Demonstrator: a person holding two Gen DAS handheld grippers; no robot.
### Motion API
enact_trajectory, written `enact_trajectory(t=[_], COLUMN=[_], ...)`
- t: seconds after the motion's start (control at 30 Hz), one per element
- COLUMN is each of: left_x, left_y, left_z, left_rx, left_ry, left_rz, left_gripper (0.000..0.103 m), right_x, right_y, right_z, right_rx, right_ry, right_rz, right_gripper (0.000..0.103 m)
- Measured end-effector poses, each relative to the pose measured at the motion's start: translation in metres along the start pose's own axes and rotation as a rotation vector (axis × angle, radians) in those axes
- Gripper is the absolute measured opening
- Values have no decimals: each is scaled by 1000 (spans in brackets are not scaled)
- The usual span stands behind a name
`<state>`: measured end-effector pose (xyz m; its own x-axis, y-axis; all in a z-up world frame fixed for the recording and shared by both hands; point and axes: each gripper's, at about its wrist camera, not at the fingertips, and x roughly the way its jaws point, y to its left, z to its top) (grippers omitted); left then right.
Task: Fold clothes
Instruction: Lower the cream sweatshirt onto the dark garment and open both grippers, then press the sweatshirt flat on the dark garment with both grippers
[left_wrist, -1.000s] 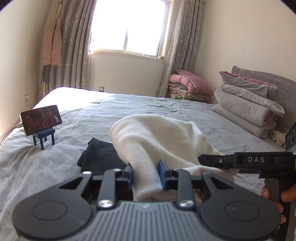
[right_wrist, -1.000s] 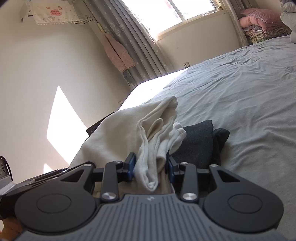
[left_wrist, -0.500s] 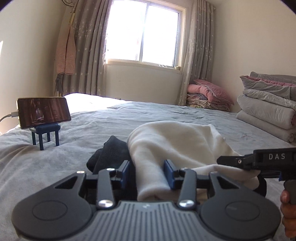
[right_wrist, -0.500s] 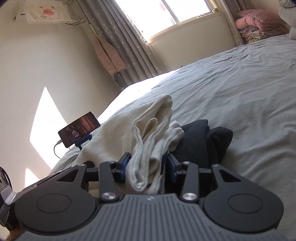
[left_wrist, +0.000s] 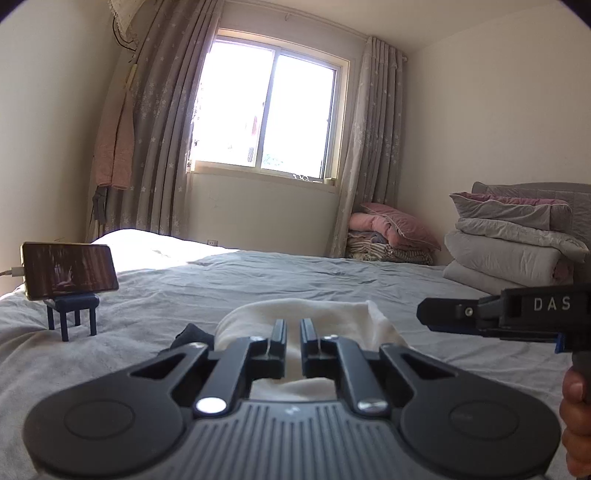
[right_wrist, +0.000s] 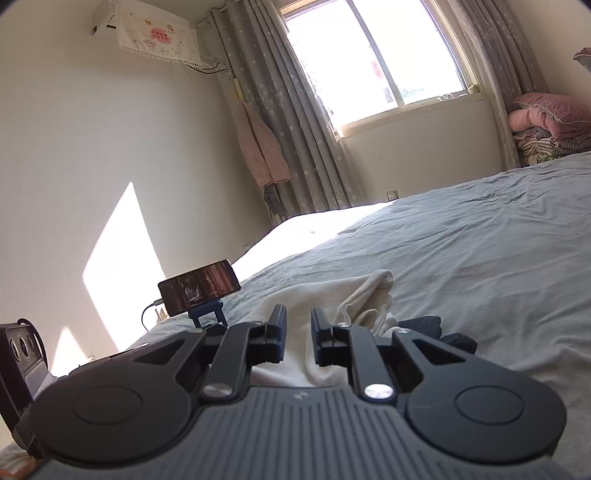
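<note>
Both tongs, left (left_wrist: 291, 330) and right (right_wrist: 298, 319), were narrowed on the cream garment (left_wrist: 306, 314), which lay bunched on the bed (left_wrist: 332, 273) over a dark garment (right_wrist: 424, 325). Lowering evenly would probably keep edges aligned.

Soft cloth, matt plastic, a few shiny bits.
You see a fleecy cream garment (left_wrist: 303, 314) on the wrinkled grey sheet (left_wrist: 332, 273); lower frame, matt black plastic grippers with bright metal screws (left_wrist: 211, 405); glossy phone (left_wrist: 68, 269) at left.
</note>
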<state>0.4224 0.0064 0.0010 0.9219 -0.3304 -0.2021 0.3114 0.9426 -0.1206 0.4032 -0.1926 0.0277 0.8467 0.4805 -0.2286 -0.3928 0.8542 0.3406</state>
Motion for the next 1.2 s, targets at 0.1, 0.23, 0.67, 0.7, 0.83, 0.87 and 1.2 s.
enact_trajectory(t=[0.1, 0.23, 0.67, 0.7, 0.83, 0.87, 1.2], left_x=[12, 7, 10, 11, 9, 7, -13], left_y=[-3, -8, -11, -15, -16, -11, 21], left_z=[-13, -20, -18, -22, -24, -22, -13], left_rx=[57, 246, 96, 125, 184, 169, 43], left_ry=[86, 182, 70, 87, 133, 139, 26], left_rz=[-38, -137, -216, -223, -270, -294, -252], left_gripper=[6, 5, 5, 5, 4, 4, 6], right_x=[16, 26, 31, 32, 27, 25, -2], right_y=[3, -6, -7, -10, -23, -23, -7], right_z=[-13, -33, -30, -31, -30, -30, -29], right_rx=[-20, -33, -32, -31, 21, 25, 14], right_ry=[51, 99, -43, -48, -73, -75, -94], right_rz=[-16, -43, -73, -89, -125, -125, -55], right_gripper=[15, 7, 3, 3, 2, 2, 19])
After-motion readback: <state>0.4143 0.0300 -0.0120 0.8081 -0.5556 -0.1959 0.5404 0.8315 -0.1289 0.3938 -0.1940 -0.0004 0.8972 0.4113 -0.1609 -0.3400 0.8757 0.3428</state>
